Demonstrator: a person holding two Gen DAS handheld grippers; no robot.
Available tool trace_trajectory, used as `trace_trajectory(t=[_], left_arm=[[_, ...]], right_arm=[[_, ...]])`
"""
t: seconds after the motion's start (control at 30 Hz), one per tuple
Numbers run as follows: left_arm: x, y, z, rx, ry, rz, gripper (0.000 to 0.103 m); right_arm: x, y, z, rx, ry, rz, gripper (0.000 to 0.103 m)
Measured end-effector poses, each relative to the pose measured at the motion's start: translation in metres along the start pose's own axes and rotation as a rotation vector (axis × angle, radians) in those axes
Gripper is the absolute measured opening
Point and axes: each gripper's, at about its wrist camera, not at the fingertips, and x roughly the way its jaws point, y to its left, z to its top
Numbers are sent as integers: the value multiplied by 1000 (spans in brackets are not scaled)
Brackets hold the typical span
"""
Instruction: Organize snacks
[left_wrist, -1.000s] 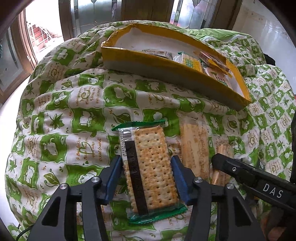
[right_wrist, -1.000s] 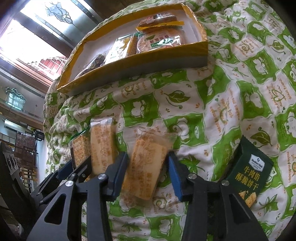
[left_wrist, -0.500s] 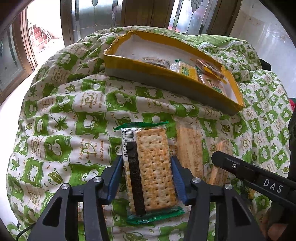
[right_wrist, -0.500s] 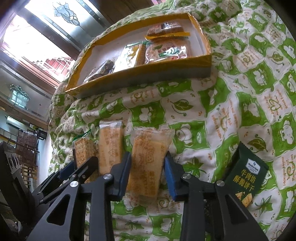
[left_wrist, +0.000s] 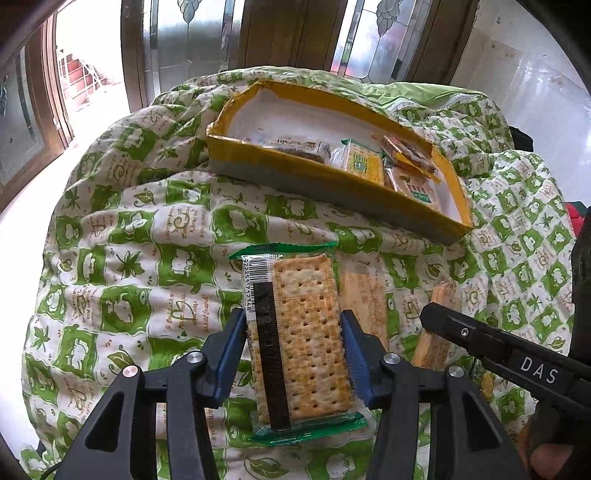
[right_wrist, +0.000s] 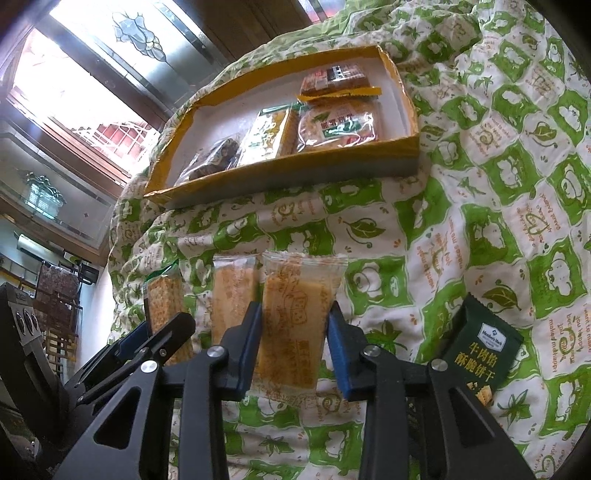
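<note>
Snacks sit closest to me in both views, one between each pair of blue pads. On my left gripper (left_wrist: 293, 354) the fingers are clamped on the cracker pack (left_wrist: 299, 343), a clear wrapper with green ends and a black strip beside a barcode; the pads press its long sides. My right gripper (right_wrist: 293, 349) is closed on the orange wafer pack (right_wrist: 295, 321), a see-through sleeve with printed lettering, its pads touching both edges. I cannot tell from either view whether the packs are off the cloth or only resting on it.

Between the two held packs lies a second orange pack (right_wrist: 232, 295) on the quilt (left_wrist: 140, 266), just beside the wafer pack; in the left view it shows just right of the crackers (left_wrist: 364, 299). To my far right, near the right gripper's outer arm, a dark green biscuit packet (right_wrist: 480, 350) with white and gold print lies tilted on the green-and-white leaf-patterned quilt.

Farther out, past a band of bare quilt, the yellow-rimmed cardboard tray (left_wrist: 314, 179) rests on the raised part of the bedding. Inside it I see a dark brown snack (right_wrist: 216, 158) toward its left end, a green-and-yellow pack (right_wrist: 269, 134) in the middle, a round-biscuit pack (right_wrist: 338, 125) to the right, and a red-brown pack (right_wrist: 334, 79) against the back wall.

Beyond the bedding stand wooden doors with patterned glass panels (left_wrist: 192, 44).
</note>
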Motion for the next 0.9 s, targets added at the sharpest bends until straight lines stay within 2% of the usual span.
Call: trace_trajectory(t=[0.9], left_arm=[[-17,-4,21,31,-41,8,54]], right_arm=[[-27,6,13,-30,-43,5,34]])
